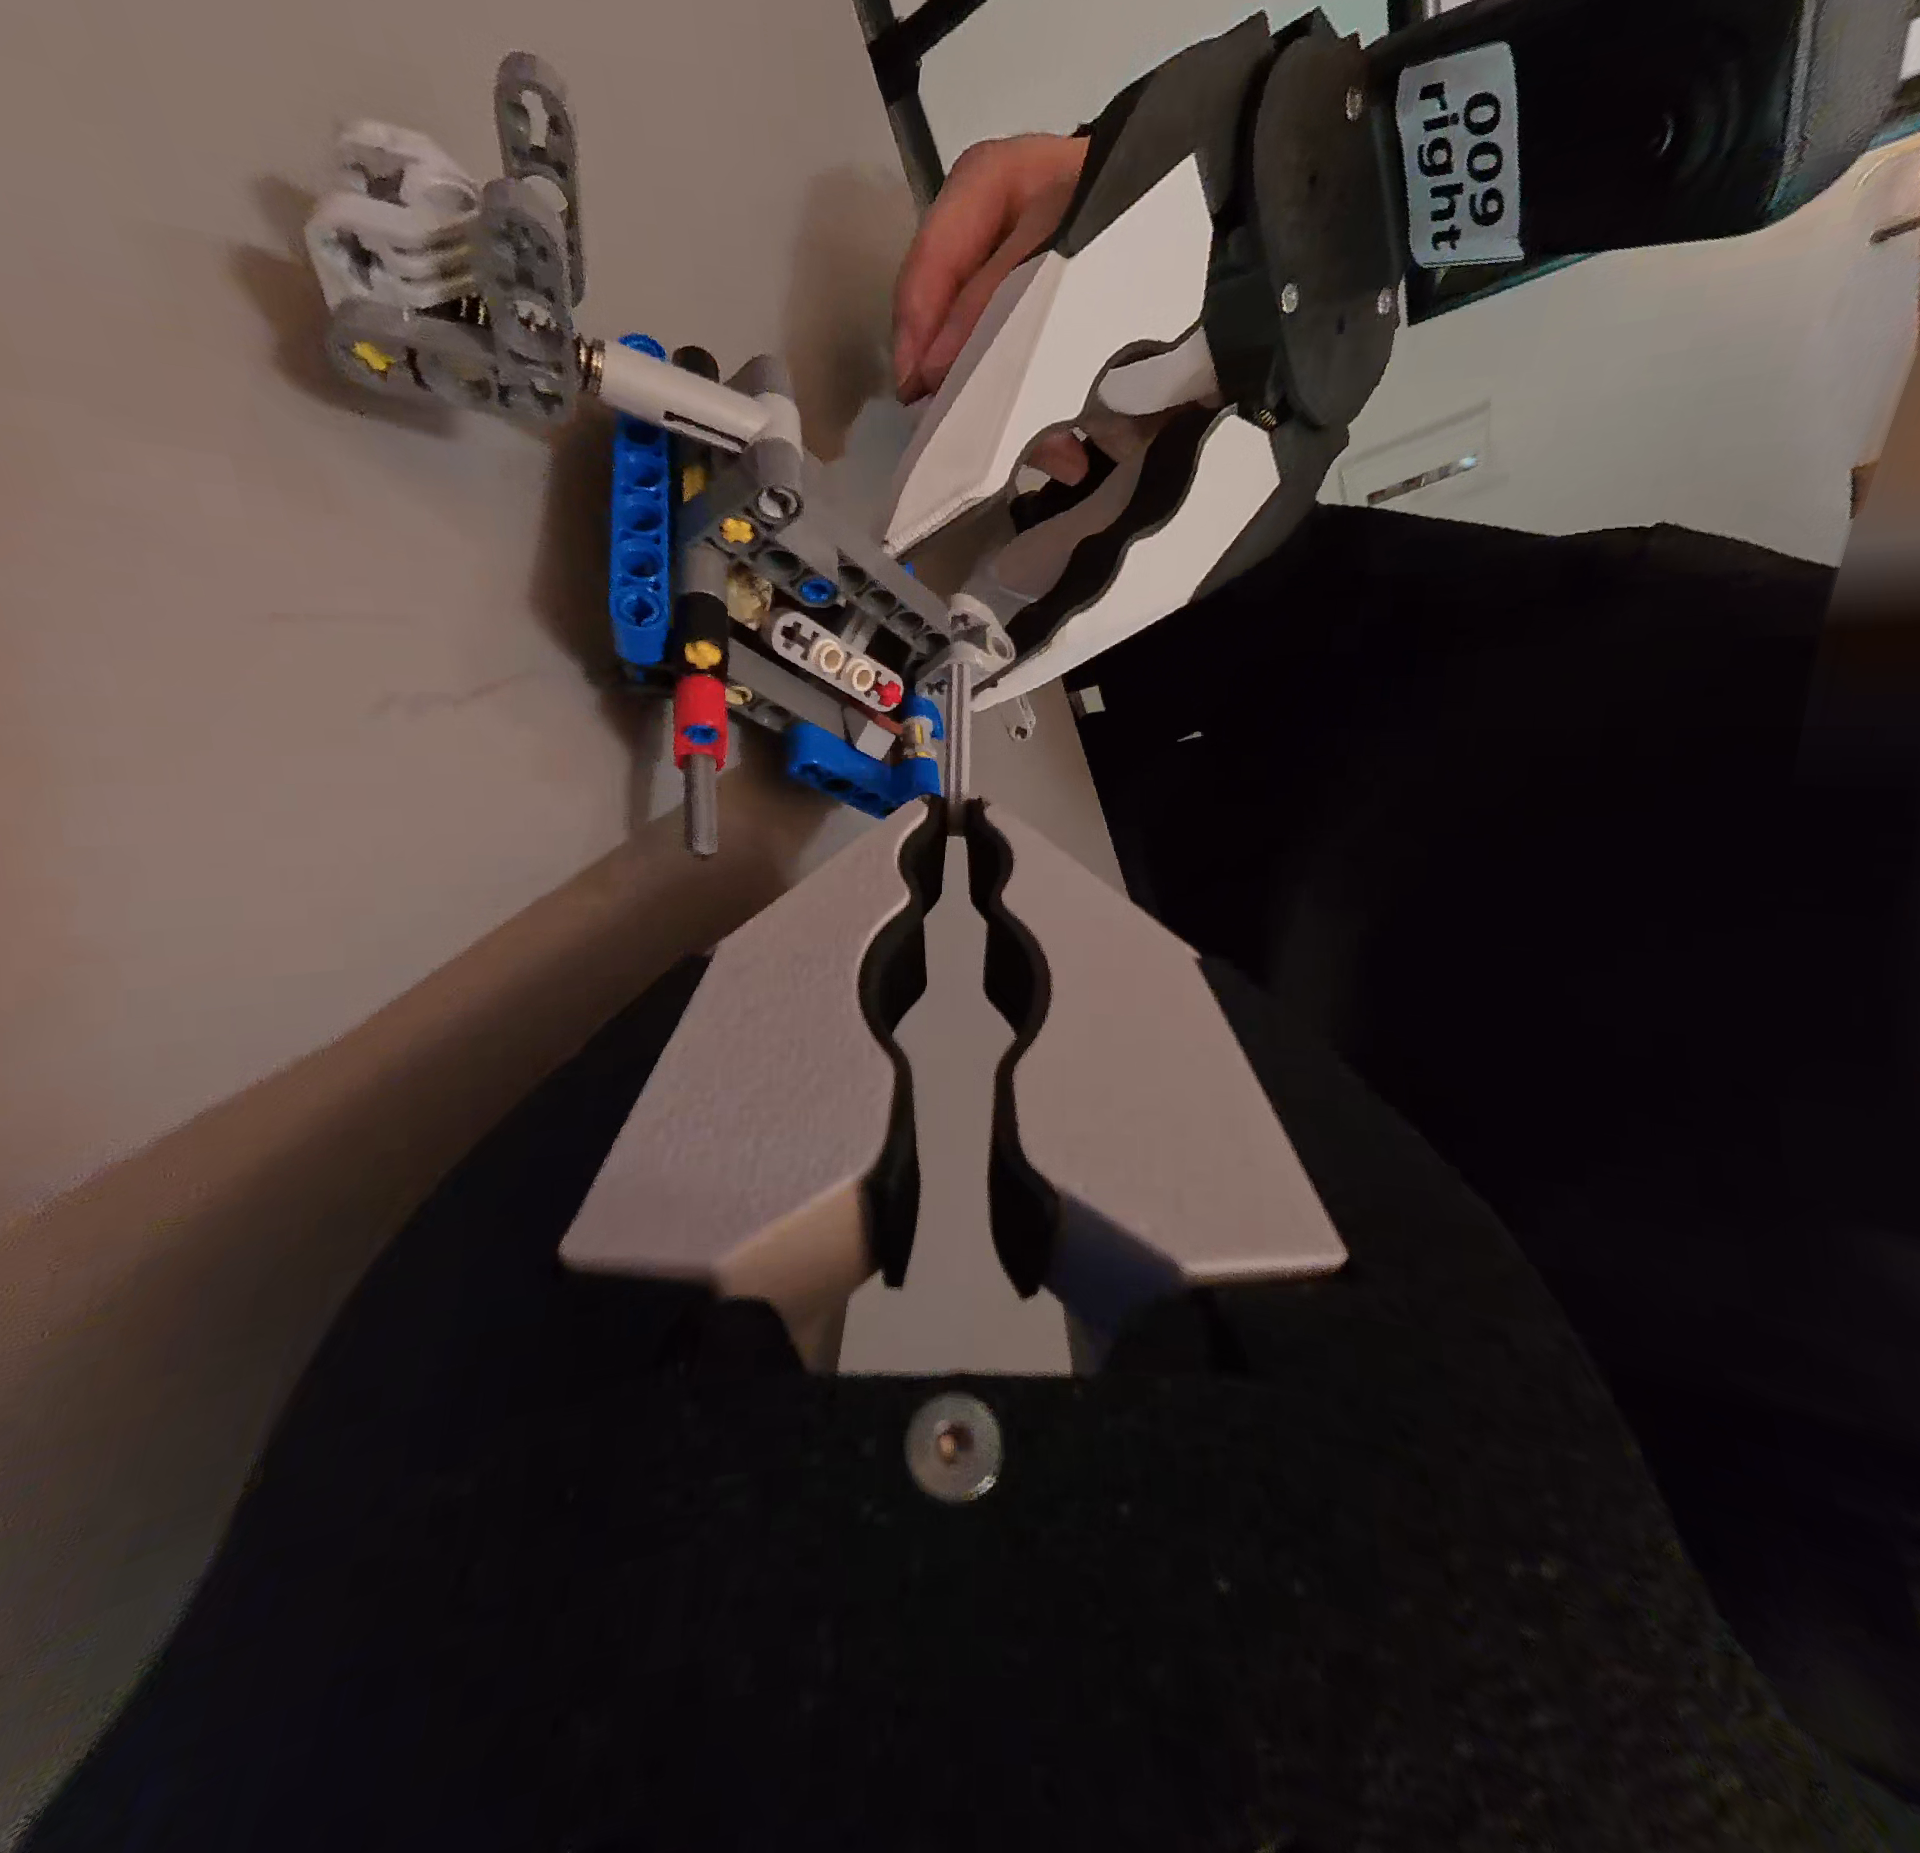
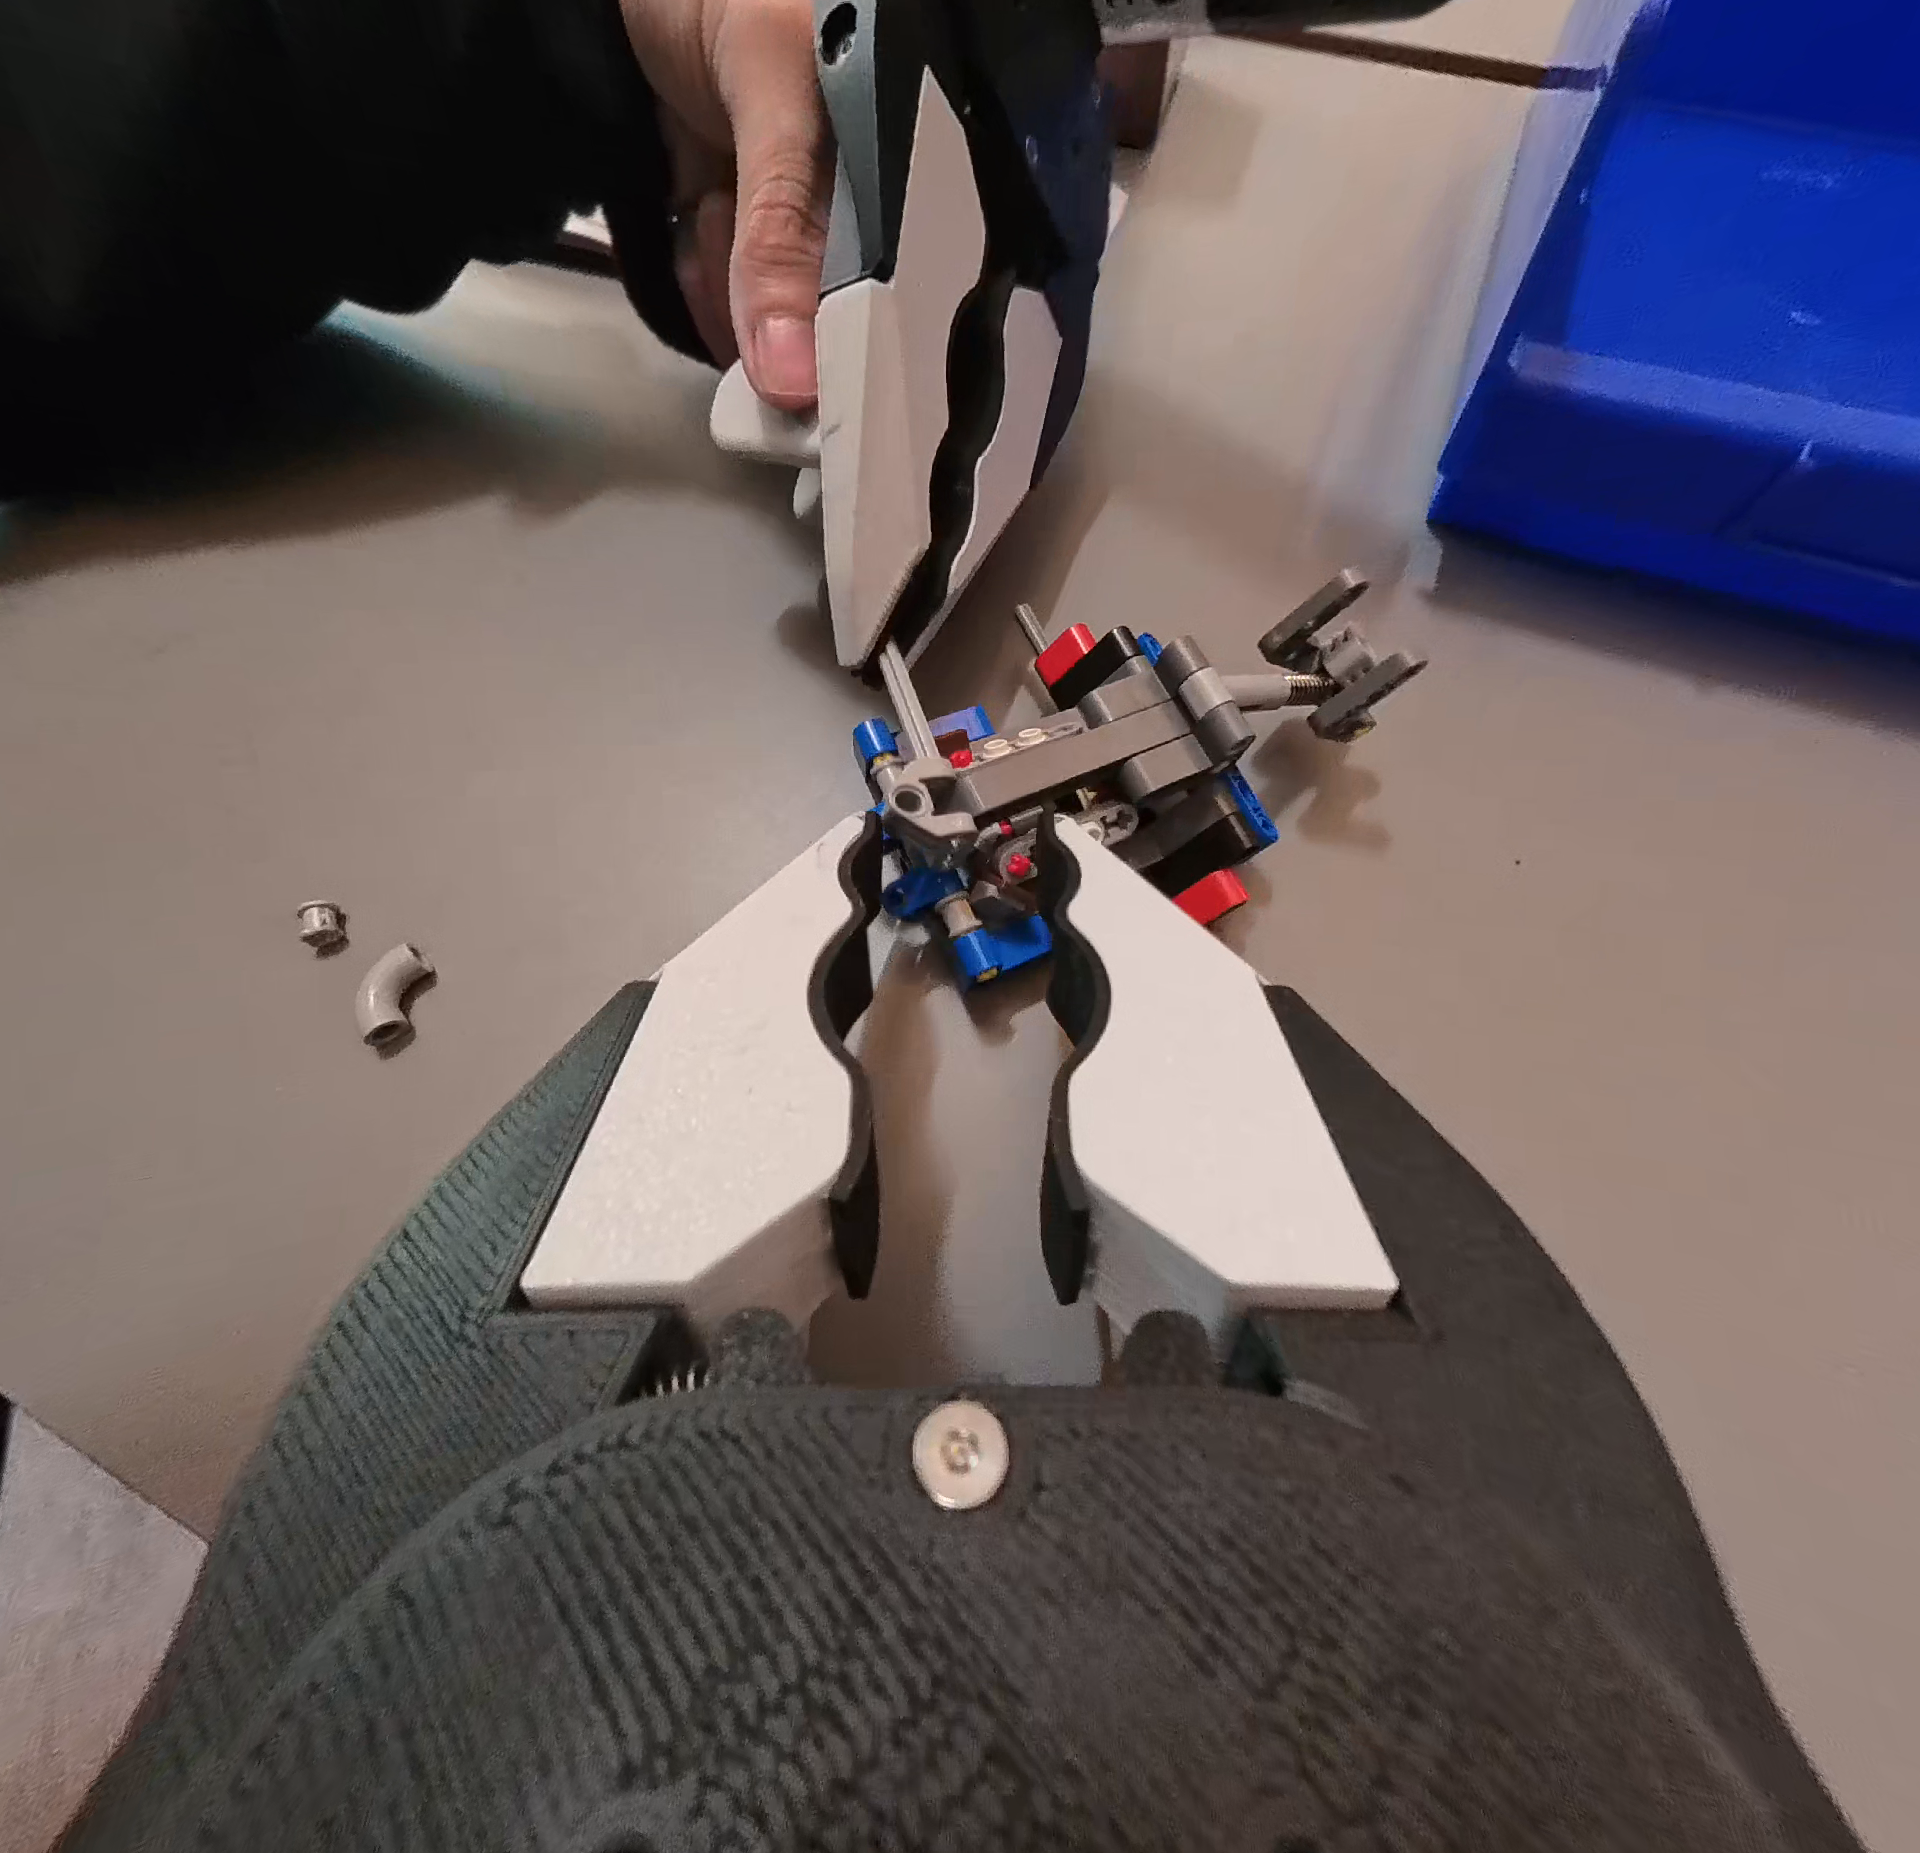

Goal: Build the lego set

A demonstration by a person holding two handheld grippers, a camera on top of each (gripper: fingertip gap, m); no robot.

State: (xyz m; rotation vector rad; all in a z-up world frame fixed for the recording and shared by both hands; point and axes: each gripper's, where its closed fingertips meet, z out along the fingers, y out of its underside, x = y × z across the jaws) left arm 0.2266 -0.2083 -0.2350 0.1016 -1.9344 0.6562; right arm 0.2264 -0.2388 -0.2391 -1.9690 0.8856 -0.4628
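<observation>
Grey axle [image 1: 957, 733] pinched in my left gripper [image 1: 957, 804]; right gripper [image 2: 956, 847], at its twelve o'clock, clamps the brick assembly [image 2: 1091, 764]. I'd keep it square.

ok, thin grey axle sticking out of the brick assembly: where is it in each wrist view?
Left wrist view: grey axle just above centre, running straight up from the left gripper fingertips, which pinch its near end.
Right wrist view: grey axle above centre, slanting from the far left gripper's tips down into the assembly.
Shared landmark: light grey connector at the axle's far end.
</observation>
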